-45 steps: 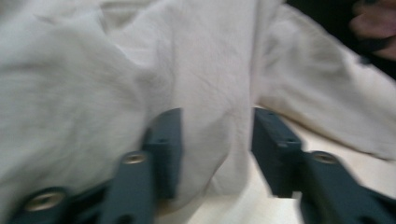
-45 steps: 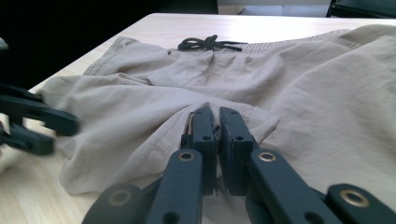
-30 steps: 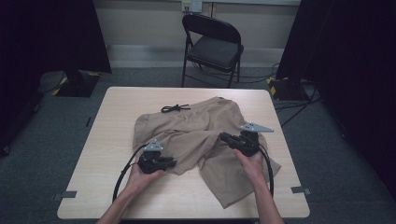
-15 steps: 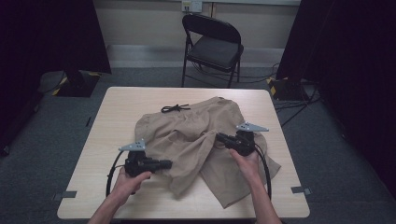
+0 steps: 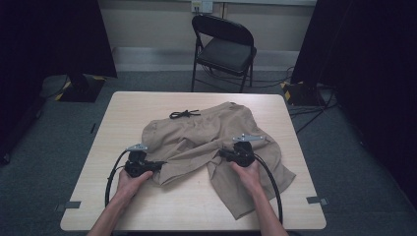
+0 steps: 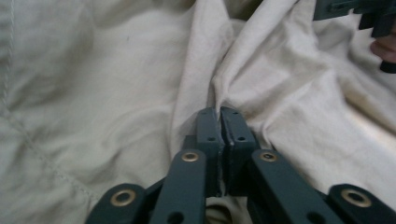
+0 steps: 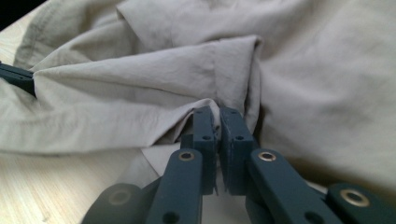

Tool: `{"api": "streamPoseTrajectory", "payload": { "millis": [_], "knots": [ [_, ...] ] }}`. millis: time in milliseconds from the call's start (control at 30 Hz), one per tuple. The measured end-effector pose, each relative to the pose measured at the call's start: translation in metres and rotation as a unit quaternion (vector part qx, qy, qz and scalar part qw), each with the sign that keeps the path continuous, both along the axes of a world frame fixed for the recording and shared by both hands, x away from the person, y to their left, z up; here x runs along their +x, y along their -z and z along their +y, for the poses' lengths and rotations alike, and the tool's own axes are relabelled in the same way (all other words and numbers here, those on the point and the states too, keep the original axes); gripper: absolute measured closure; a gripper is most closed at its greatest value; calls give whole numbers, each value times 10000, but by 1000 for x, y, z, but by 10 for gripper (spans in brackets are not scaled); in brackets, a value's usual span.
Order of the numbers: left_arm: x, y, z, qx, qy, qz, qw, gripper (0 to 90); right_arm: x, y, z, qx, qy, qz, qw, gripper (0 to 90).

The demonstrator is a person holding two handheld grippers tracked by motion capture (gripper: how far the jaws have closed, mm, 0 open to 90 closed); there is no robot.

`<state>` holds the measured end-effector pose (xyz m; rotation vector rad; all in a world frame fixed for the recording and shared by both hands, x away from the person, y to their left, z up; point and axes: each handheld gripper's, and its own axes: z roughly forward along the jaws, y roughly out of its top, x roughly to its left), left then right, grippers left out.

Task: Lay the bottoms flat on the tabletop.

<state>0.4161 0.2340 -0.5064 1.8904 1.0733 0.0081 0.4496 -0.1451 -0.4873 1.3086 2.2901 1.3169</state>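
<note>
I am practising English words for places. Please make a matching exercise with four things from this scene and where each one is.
Things:
1. shorts
2. chair
3. drawstring
4. left gripper

Places or states:
A. behind the table's far edge
B. shut on a fold of cloth
C. spread, crumpled, on the table
D. on the wood at the shorts' far edge

Pairs: 1-C, 2-A, 3-D, 4-B

A pale wooden desk (image 5: 147, 105) stands on grey carpet (image 5: 44, 128). Beyond it, at twelve o'clock, a black folding chair (image 5: 223, 51) faces the desk. At two o'clock cables (image 5: 314, 105) trail across the floor beside a dark curtain (image 5: 369, 64).
</note>
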Motion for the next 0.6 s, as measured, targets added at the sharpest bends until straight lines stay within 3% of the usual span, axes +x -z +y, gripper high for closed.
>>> {"api": "streamPoseTrajectory", "payload": {
  "millis": [167, 433, 533, 600],
  "knots": [
    [-3, -2, 4, -235, -109, 40, 9997, 762, -3, 12, -6, 27, 57, 129, 9999, 863],
    [-26, -35, 7, -436, -76, -504, 9978, 688, -7, 13, -10, 14, 72, 124, 9999, 863],
    [-39, -44, 5, -406, 111, -686, 9968, 688, -7, 13, -9, -1, 66, 124, 9999, 863],
    [-44, -45, 2, -399, 241, -670, 9967, 659, -7, 13, -9, -5, 66, 126, 9999, 863]
  ]
}}
